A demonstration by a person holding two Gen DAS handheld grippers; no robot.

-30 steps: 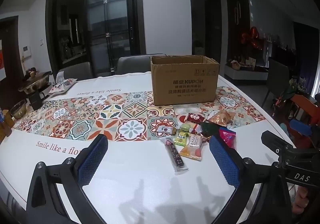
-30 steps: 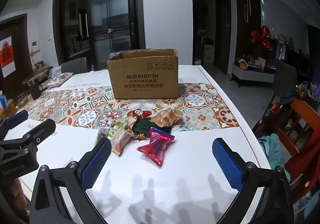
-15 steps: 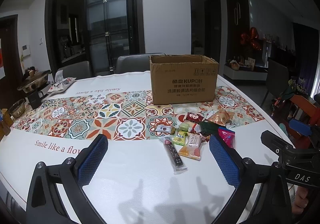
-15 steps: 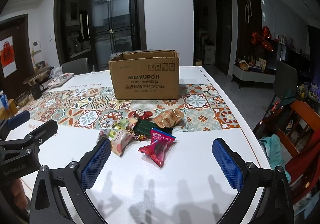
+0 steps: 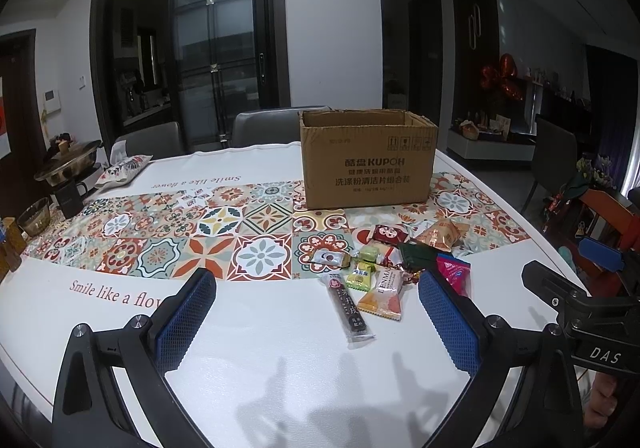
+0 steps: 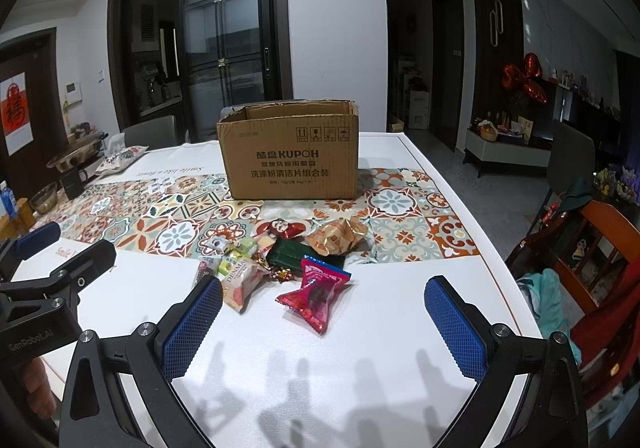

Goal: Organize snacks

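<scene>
Because nothing had yet been picked up, both tools hovered low over the white counter (image 6: 360, 368) with their blue pads spread wide apart and empty: the left tool (image 5: 316, 312) faced the near edge of the snack pile, and the right tool (image 6: 324, 322) framed the pink-red packet (image 6: 316, 294) between its fingers, probably the easiest first pick since it lay apart from the rest. The snacks (image 5: 384, 260) sat in a loose heap on the counter, just in front of the open cardboard box (image 5: 368, 163), which stood upright on the patterned runner (image 5: 168, 228) and seemed the likely place to put them. The heap was mixed: a long dark bar (image 5: 349, 308) nearest the left tool, an orange-and-white packet (image 5: 382, 296) beside it, small green sweets (image 5: 360, 276), a dark green pack (image 6: 292, 254), a crinkled golden bag (image 6: 338, 238) and a red wrapper (image 6: 282, 228) towards the box. Several overlapped, so they looked light, slippery and easy to nudge.
</scene>
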